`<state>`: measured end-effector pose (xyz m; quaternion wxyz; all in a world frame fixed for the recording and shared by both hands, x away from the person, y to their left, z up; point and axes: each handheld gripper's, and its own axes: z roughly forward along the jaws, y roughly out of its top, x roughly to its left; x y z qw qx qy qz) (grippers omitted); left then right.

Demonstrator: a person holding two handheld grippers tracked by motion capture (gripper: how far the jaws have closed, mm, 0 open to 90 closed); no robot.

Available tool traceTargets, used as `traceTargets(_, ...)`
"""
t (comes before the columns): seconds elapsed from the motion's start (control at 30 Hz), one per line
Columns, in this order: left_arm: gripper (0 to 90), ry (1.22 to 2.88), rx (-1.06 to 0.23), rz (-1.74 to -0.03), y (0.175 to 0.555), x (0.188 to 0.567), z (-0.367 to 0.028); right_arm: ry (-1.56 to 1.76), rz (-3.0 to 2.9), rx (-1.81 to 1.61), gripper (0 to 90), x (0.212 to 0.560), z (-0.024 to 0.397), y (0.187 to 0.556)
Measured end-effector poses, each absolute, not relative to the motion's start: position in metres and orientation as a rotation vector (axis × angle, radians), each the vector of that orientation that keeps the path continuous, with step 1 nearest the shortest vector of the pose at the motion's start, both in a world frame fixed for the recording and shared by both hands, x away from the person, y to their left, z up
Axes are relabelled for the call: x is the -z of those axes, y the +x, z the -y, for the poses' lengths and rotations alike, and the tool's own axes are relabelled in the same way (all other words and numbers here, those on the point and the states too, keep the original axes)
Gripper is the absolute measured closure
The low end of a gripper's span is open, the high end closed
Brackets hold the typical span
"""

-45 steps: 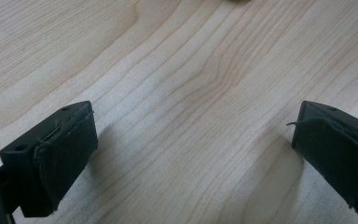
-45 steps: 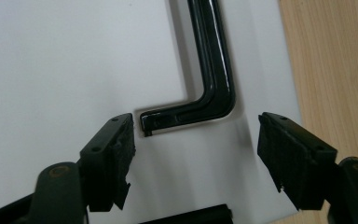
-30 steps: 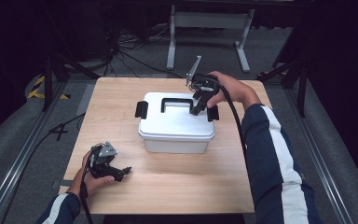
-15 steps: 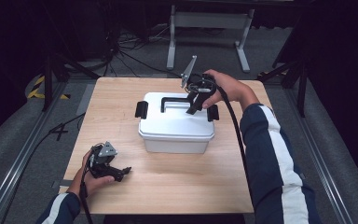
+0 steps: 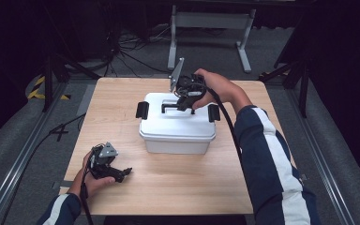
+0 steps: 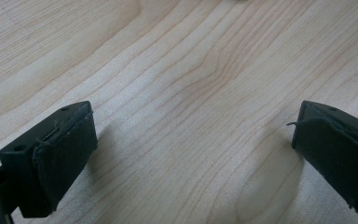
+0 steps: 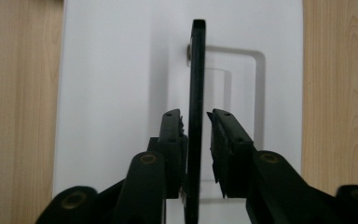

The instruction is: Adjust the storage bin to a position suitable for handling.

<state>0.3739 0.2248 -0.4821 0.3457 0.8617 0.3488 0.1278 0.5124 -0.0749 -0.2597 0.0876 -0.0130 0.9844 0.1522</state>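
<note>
A person's right forearm, in a navy sleeve with a white stripe, reaches across the wooden worktop [image 5: 225,183] to hold the right gripper [image 5: 186,97] tipped down over a white lidded box [image 5: 178,129] that sits near the middle of the worktop, black latches at both ends. The box's black handle [image 7: 196,93] stands upright on the lid, and in the right gripper view it runs edge-on between the two black jaws: the left pad lies against it, while a thin gap shows at the right pad, so the jaws are nearly together around the handle but not visibly clamped on both sides. They have just been closing, from wide apart a second ago to this narrow stance, with the handle between them. Over the same second the right hand has slid from the box's right end toward the middle of the lid, and the handle, lying flat before, is now raised. Near the front left corner, the left gripper [image 5: 108,164] rests low on the worktop where it was, its jaws wide apart over bare wood.
</note>
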Motion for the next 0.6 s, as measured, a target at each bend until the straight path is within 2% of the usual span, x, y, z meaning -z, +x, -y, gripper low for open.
traceTargets(0.13,0.4,2.237,-0.331,-0.905,0.374,0.482,-0.225,-0.075,-2.903,-0.441,82.9,0.259,0.069,0.507)
traceTargets(0.6,0.3,2.234,-0.330,-0.909,0.374,0.482,-0.225,-0.073,-2.869,-0.404,83.4,0.262,0.063,0.499)
